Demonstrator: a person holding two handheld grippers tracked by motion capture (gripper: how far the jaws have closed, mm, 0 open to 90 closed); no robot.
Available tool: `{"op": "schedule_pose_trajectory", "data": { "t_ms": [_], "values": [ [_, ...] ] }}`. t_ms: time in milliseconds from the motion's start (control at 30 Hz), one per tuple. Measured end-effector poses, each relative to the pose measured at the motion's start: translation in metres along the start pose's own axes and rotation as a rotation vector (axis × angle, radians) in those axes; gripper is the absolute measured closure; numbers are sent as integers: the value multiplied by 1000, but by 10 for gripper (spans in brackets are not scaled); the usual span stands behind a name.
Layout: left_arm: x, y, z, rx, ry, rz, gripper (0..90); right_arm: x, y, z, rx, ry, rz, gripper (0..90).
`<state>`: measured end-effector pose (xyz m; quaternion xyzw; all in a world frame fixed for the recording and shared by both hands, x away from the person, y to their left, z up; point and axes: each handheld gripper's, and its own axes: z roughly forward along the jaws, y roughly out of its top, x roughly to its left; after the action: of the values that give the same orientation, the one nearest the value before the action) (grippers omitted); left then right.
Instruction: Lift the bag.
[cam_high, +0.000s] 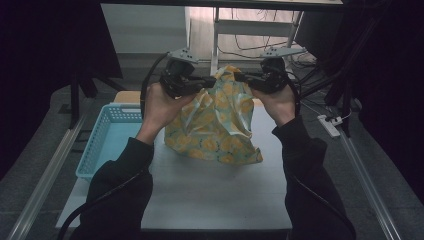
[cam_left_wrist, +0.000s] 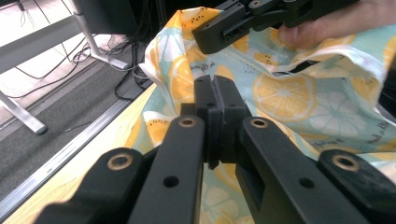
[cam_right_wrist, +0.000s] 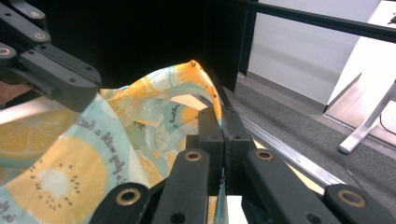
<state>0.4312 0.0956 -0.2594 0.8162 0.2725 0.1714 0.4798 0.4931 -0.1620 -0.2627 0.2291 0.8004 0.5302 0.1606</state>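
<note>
**Lemon print against black and grey**

The cloth at the centre of the high view is pale mint with a pattern of yellow and orange citrus slices; the left gripper view adds whitish slices, small dark seed specks and lines of dark script on it. At centre left of the high view the basket is light blue with a perforated wall. The table across the lower middle is pale grey-white, and its edge looks light wood yellow in the left gripper view. Both grippers, the left gripper and the right gripper, are black, with brass-coloured rivets and grey top plates. The sleeves at the bottom are black. The floor is dark grey.
</note>
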Motion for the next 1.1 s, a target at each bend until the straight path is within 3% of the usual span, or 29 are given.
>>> {"op": "schedule_pose_trajectory", "data": {
  "t_ms": [267, 400, 567, 900, 967, 1100],
  "values": [
    [1, -1, 5, 4, -5, 0, 899, 0, -3, 2, 3, 4, -3, 883],
    [3, -3, 8, 4, 11, -3, 874, -1, -5, 4, 7, 1, 5, 800],
    [8, -6, 13, 6, 20, -35, 668, -2, -10, 7, 24, -8, 20, 649],
    [11, -28, 7, 0, -13, -93, 244, -2, -28, 7, 39, -14, 40, 409],
    [10, -34, 4, -2, -28, -95, 185, -1, -33, 6, 38, -13, 48, 373],
    [6, -46, -3, 10, -16, -97, 107, 1, -41, 3, 29, -15, 53, 328]
  ]
}}
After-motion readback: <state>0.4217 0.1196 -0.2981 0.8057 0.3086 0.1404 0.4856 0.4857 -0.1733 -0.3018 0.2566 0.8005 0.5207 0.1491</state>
